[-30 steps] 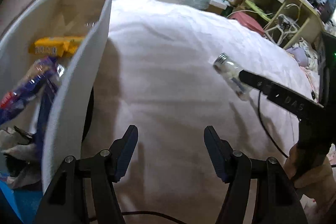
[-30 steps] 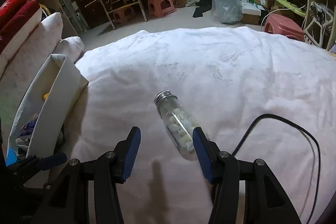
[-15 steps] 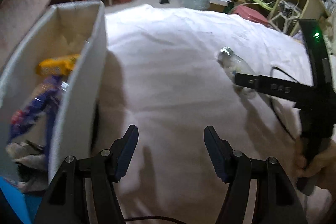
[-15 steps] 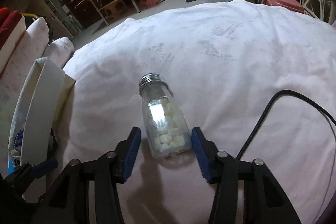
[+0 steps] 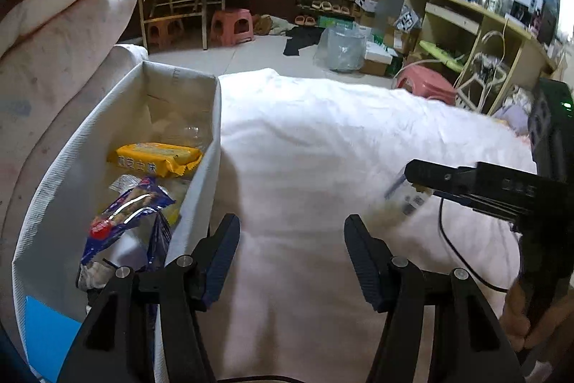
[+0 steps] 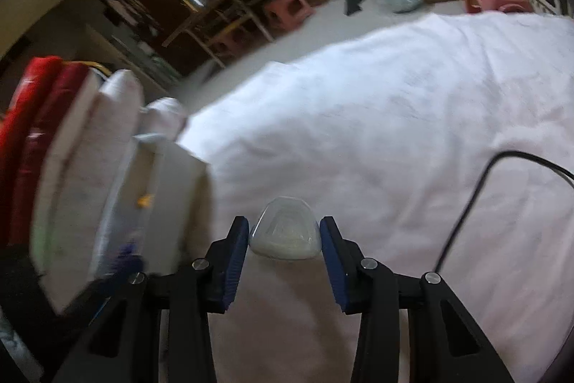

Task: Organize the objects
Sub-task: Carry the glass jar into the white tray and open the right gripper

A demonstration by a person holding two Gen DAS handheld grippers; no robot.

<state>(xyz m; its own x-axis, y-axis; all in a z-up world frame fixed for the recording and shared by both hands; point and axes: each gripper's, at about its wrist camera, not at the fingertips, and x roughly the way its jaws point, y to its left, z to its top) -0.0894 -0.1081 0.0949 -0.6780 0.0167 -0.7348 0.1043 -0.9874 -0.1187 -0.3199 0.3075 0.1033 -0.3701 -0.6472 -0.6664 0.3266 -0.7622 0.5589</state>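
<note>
The left claw (image 5: 291, 255) stands about half open over the white bed cover (image 5: 323, 139) with nothing between its pads; its jaws have just been closing a little, on empty air. Just to its left sits the white fabric bin (image 5: 201, 189), against a stack of pillows (image 5: 61, 60). In the bin lie 1 yellow snack packet (image 5: 158, 158) and 1 blue and red snack bag (image 5: 125, 214), with what looks like clear plastic further back, so part of the sorting looks done.

Further right, the right claw (image 6: 284, 239) has just been closing, and both blue pads now press on the sides of the clear bottle (image 6: 285, 232), seen here from its base end and blurred. In the left wrist view the same bottle (image 5: 403, 200) shows as a smear under the black finger (image 5: 445, 176), and it seems to be clear of the cover, though the blur leaves that unsure. A black cable (image 6: 466, 203) trails across the bed on the far right.

Apart from the bottle, no loose item shows on the cover. By my reading the bottle is the last thing in sight to be stowed: it has to be carried left to the bin and let go inside. Whether more items lie outside these views I cannot tell.
</note>
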